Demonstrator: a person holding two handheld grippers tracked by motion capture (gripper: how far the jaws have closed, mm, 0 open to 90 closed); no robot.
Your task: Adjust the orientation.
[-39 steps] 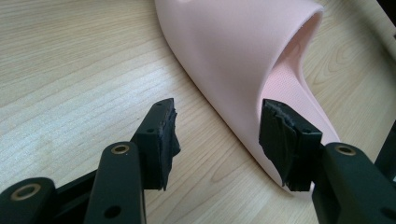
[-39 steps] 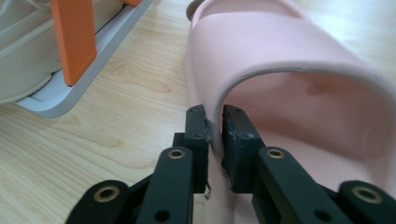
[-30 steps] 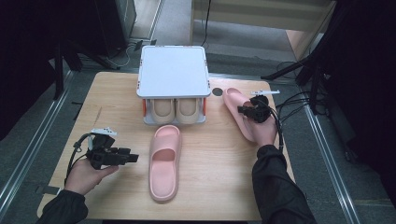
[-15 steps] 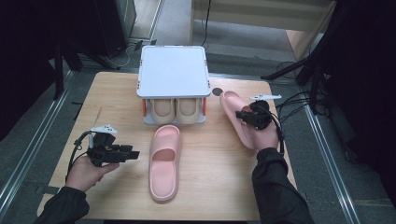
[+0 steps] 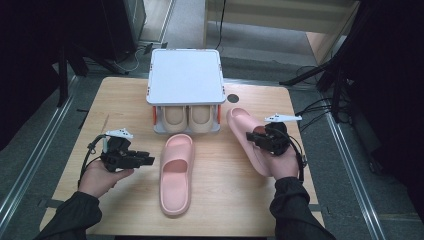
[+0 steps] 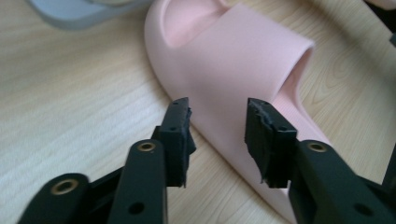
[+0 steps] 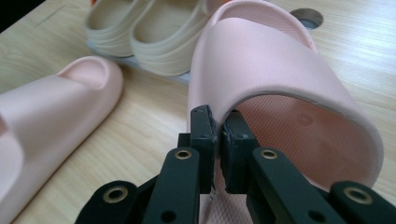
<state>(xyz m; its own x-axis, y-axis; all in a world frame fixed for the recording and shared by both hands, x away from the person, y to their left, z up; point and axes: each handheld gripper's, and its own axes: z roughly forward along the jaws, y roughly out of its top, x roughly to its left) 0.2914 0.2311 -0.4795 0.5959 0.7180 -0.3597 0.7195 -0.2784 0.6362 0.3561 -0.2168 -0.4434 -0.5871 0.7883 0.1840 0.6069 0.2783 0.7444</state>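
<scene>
Matt foam, pale wood, black plastic

The two pink slippers (image 5: 176, 172) (image 5: 248, 137) look like soft matt foam, smooth outside, with a fine dotted texture on the right one's footbed (image 7: 299, 126). The desk (image 5: 225, 200) is pale wood-grain with a low sheen. The left gripper (image 6: 217, 135) is matt black plastic with brass-coloured rivets and rough-edged rubbery pads (image 6: 261, 135). The rack's lid (image 5: 185, 75) is smooth grey plastic.

slippers (image 5: 176, 174): pink | shelved slippers (image 5: 186, 116): beige | rack (image 5: 185, 76): pale grey | table (image 5: 125, 100): light wood grain
</scene>
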